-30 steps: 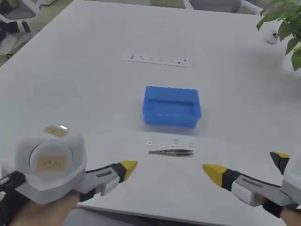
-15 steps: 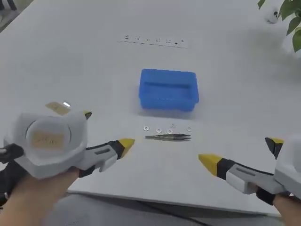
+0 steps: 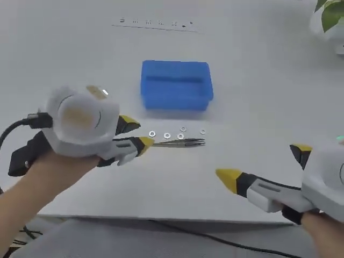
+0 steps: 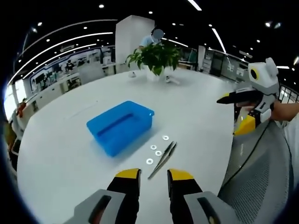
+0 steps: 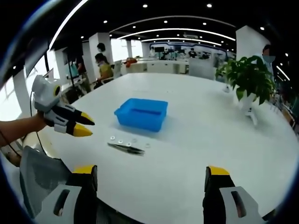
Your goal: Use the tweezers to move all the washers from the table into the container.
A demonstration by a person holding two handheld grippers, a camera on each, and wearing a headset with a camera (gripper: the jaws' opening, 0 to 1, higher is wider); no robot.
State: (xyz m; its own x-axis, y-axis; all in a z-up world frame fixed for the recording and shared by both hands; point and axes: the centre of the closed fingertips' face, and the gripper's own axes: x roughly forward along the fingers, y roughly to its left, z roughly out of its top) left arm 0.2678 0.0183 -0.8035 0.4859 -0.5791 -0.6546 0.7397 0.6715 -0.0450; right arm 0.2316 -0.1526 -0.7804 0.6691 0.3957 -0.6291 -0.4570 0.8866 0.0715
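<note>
Steel tweezers (image 4: 162, 160) just before left gripper (image 4: 154, 173), jaws parted; right gripper (image 5: 151, 170), jaws wide.

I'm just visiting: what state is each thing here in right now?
Slim metal tweezers: lying flat on the white table, ungrasped.
Small metal washers: loose on the table beside the tweezers.
Blue plastic container: upright, looks empty.
Left claw: open, empty.
Right claw: wide open, empty.

Blue container (image 3: 175, 102), seemingly silver tweezers (image 3: 180, 142)

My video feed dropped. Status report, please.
Left gripper open, near tweezers. Right gripper open, empty. Washers on table. Nothing in the way.
</note>
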